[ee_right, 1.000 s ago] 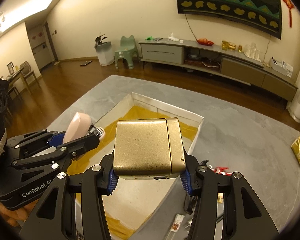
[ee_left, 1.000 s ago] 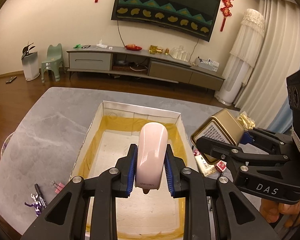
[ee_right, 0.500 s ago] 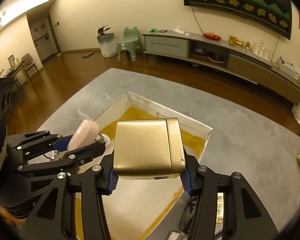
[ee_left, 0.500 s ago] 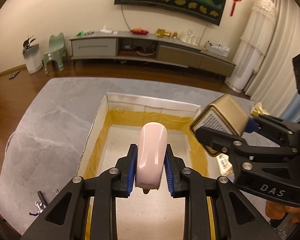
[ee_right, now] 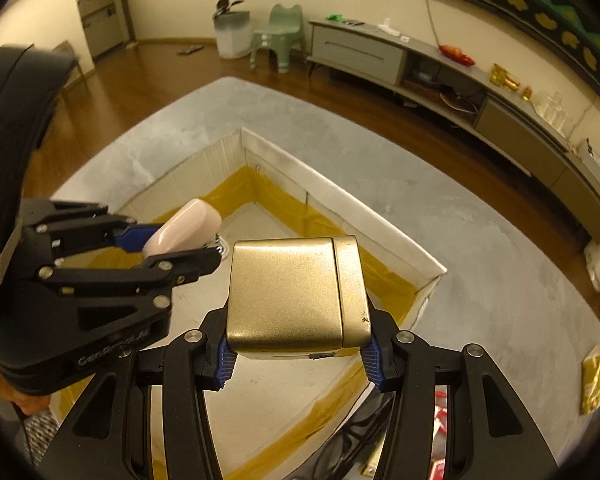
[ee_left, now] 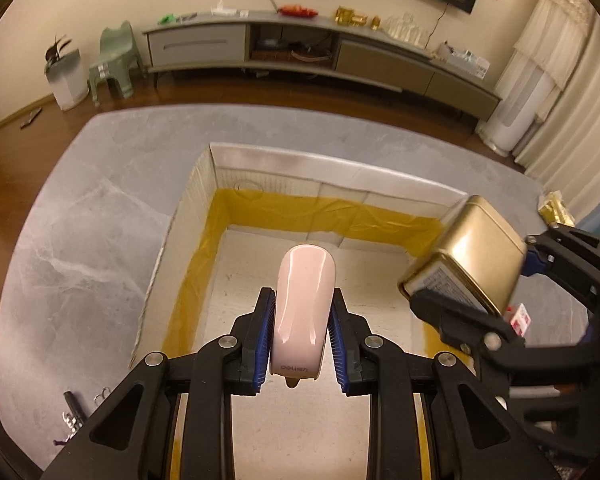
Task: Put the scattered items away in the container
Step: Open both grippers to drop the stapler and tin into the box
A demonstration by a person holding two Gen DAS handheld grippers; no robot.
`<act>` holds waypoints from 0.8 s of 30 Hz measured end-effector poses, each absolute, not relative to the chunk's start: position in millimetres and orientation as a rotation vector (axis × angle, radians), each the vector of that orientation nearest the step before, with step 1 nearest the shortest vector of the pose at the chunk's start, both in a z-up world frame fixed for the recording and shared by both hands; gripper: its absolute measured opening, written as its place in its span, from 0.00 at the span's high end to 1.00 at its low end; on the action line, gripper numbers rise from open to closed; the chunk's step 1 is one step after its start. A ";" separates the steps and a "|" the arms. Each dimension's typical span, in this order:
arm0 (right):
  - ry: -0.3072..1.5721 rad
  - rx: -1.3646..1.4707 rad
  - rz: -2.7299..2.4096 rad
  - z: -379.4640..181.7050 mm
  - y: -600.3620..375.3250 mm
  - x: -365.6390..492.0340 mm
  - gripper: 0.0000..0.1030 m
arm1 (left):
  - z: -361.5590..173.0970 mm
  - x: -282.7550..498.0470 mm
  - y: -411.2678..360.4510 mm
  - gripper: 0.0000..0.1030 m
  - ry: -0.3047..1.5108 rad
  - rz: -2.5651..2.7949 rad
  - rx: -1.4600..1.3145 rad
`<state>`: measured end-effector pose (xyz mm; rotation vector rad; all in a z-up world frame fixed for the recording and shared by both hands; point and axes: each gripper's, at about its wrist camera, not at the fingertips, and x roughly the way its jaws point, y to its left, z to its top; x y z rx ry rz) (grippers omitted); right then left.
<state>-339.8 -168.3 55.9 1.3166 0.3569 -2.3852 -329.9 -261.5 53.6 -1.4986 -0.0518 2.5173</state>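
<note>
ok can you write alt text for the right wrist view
The right hand-held gripper holds a gold tin above an open cardboard box lined with yellow tape, on a grey table. At left, the left hand-held gripper holds a pale pink object over the same box.

Both wrist views look down into box [ee_left: 332, 176].
</note>
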 end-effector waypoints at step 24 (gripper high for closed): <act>0.419 1.361 -2.322 35.8 -165.3 -361.1 0.41 | 22.9 -350.3 -265.2 0.51 -0.051 2.506 -1.599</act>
